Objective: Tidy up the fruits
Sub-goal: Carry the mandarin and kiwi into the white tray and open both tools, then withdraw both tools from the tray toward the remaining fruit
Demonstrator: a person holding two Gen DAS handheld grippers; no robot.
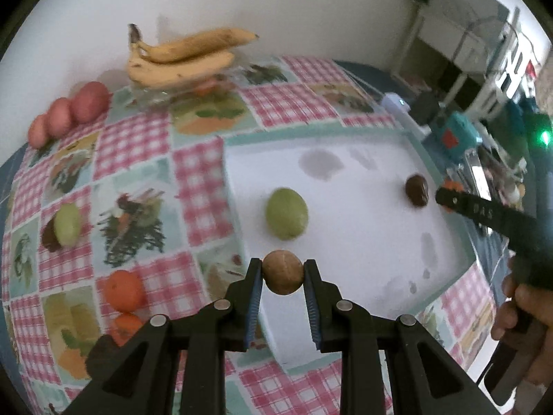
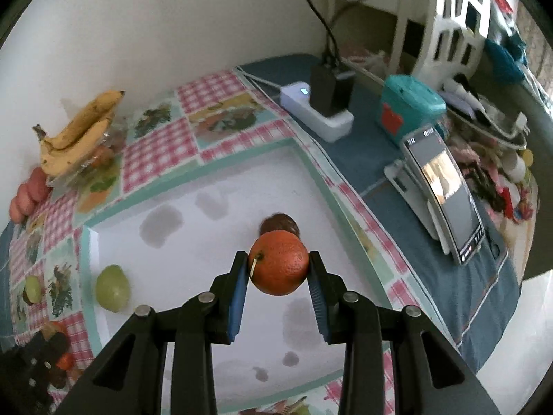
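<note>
- Left tool: jaws closed on a small round brown fruit, blue pads pressing on both its sides; it is held above the near edge of the white tray.
- Right tool: jaws closed on an orange, stem end turned to the left pad; it is held over the middle of the tray. In the left wrist view this tool shows only as a black arm at the right edge, a hand gripping its handle.
- White tray: shallow, with a pale green rim, lying on the checked cloth; several grey patches mark its floor.
- Green fruit: lies on the tray floor, near its left side.
- Dark brown fruit: lies on the tray floor toward its far right; in the right wrist view it is partly hidden behind the held orange.
- Bananas: a bunch resting on a clear dish at the far edge of the surface, by the wall.
- Red fruits: three in a row, left of the bananas.
- Second green fruit: on the cloth left of the tray, touching a dark item whose kind cannot be told.
- Two oranges: on the cloth, near left of the tray, just beside each other.
- Checked cloth: pink-and-white squares with picture panels, covering the surface.
- Phone: propped on a stand to the right of the tray, screen lit.
- White power strip: beyond the tray, a black adapter plugged in.
</note>
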